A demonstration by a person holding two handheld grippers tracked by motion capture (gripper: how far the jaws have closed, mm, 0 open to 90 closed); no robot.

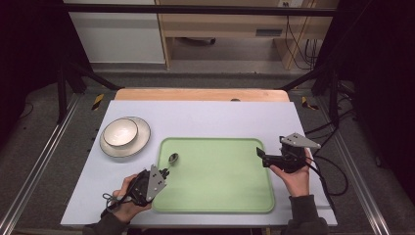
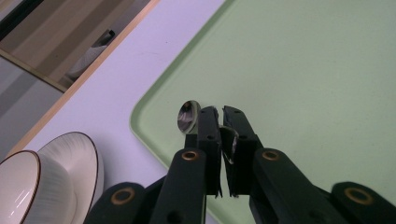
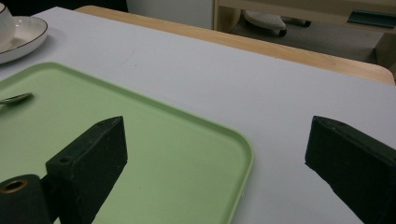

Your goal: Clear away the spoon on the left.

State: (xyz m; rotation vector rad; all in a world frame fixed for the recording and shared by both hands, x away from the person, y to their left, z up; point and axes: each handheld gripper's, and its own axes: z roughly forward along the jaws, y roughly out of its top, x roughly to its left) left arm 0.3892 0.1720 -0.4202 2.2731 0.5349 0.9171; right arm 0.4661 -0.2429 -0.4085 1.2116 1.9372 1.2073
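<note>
Left tool [image 1: 164, 172] has its jaws pinched tight on a small metal spoon [image 1: 172, 158], bowl poking out over the near-left corner of the green tray [image 1: 220, 196]. Looks like it's mid-placement, so next is probably lowering and letting go. Right tool [image 1: 261, 152] hovers wide open and empty at the tray's right edge.

Left tool [image 2: 219, 122] clamped on a spoon over the tray.
Its jaws pinched the spoon [image 2: 187, 116] by the handle above the green tray [image 2: 317, 84]; a white bowl [image 2: 18, 186] sat on a plate [image 2: 77, 161] on the worktop [image 2: 140, 60] nearby.
</note>
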